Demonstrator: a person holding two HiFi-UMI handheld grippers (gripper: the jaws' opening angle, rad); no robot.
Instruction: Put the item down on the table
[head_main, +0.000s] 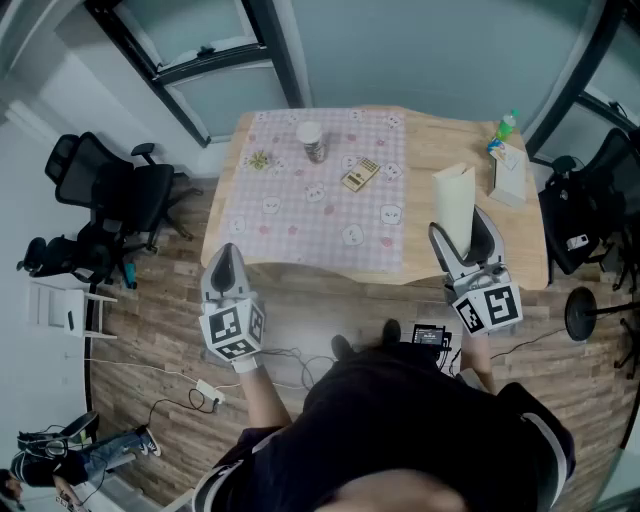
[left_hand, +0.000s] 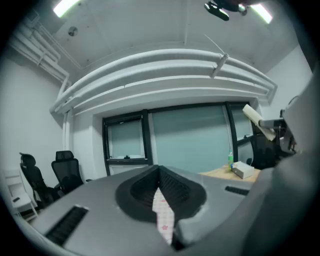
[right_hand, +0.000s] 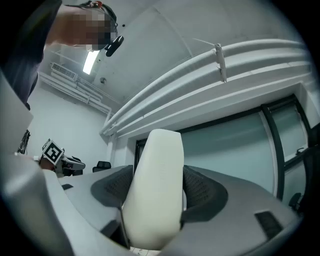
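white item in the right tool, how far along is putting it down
Done: the right tool is clamped on the white item. In hand: held upright over the table, on its right side, apparently not resting. Left: lower it onto the wood and open the tool.

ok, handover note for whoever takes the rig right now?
Left gripper: shut, empty, held just short of the table.
Right gripper: fingers shut on the cream item, upright over bare wood right of the checked cloth.
Done: item gripped.
Left: lower it onto the table, open the fingers.
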